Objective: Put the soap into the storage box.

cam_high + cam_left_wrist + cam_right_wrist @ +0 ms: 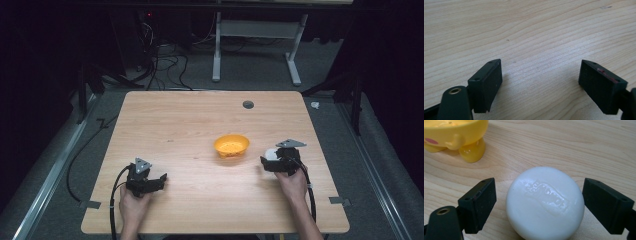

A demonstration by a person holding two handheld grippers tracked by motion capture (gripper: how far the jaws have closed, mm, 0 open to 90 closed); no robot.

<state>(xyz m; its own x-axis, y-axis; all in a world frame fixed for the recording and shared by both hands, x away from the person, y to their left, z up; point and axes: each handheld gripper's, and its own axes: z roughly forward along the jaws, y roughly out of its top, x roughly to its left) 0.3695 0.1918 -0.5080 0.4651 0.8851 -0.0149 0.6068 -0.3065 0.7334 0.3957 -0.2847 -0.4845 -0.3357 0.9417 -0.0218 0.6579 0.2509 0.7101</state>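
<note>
Between the spread jaws of the right claw point(537, 207) lies a round white soap bar point(545, 203) with raised lettering on top, resting on the wood; a gap shows on each side, so neither jaw touches it. From above, that right claw point(274, 161) sits near the table's right edge, held by a hand point(294, 184) coming in from the near edge, with the soap bar point(270, 153) at its tip. Just beyond, toward the table's middle, stands a yellow bowl point(231, 145) on small rounded feet, near the soap but apart from it; the bowl point(456, 135) has a pink spot on its side. Close to the near left corner, the left claw point(159, 180) rests low over the table point(190, 120) in the other hand point(133, 204), its jaws wide apart over bare wood grain.
</note>
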